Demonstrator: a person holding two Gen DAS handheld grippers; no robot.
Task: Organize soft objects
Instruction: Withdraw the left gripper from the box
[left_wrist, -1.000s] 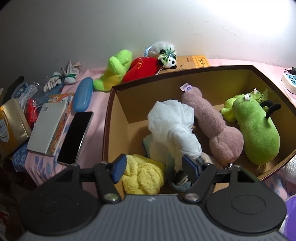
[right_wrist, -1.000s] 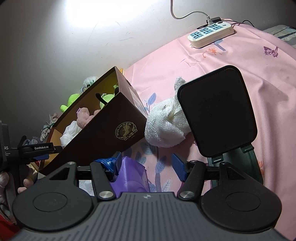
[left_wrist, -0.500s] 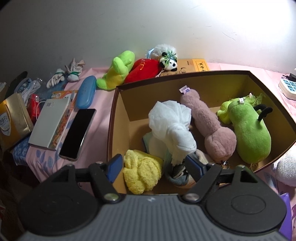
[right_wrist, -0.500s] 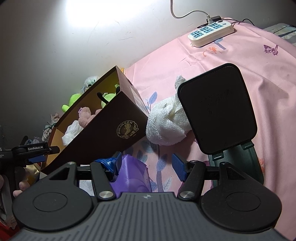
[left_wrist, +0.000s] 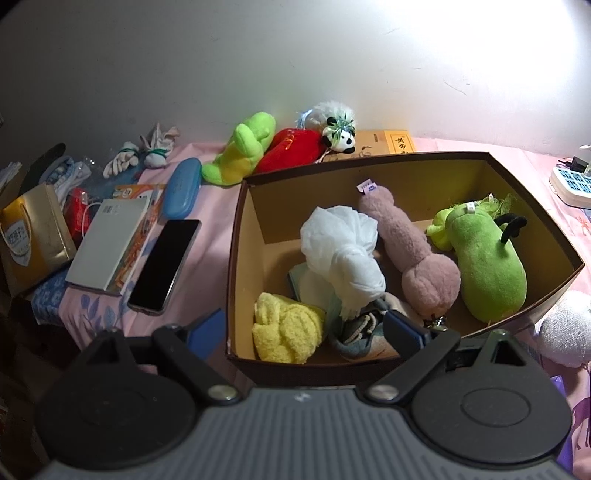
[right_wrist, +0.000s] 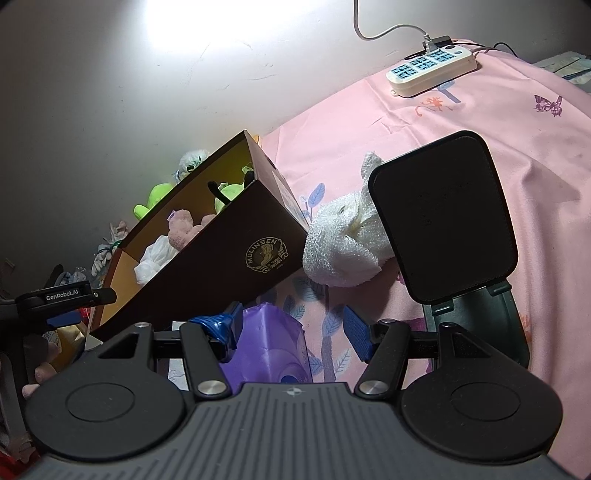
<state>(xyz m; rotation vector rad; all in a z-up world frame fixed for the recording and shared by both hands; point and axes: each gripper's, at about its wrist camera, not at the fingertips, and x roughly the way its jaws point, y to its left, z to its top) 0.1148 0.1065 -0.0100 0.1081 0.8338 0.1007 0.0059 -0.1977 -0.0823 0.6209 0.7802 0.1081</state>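
Note:
A brown cardboard box (left_wrist: 236, 240) (right_wrist: 229, 254) sits on the pink cloth. Inside lie a white knotted cloth (left_wrist: 343, 251), a pink plush (left_wrist: 410, 251), a green plush (left_wrist: 484, 266), a yellow towel (left_wrist: 284, 328) and a grey shoe-like item (left_wrist: 360, 328). My left gripper (left_wrist: 304, 328) is open and empty, above the box's near edge. A white fluffy towel (right_wrist: 340, 247) (left_wrist: 565, 328) lies right of the box. My right gripper (right_wrist: 295, 328) is open, low over a purple bag (right_wrist: 269, 343). A green frog plush (left_wrist: 243, 151), a red plush (left_wrist: 291, 151) and a panda (left_wrist: 340, 136) lie behind the box.
Left of the box lie a black phone (left_wrist: 166, 266), a white book (left_wrist: 107, 247), a blue case (left_wrist: 183, 192), a gold box (left_wrist: 29, 236) and white gloves (left_wrist: 140, 155). A black tablet stand (right_wrist: 447, 225) and a power strip (right_wrist: 432, 66) are right.
My left gripper has pulled back and up from the box, so more of the box and table shows. Its jaws stayed open. The right gripper has hardly moved.

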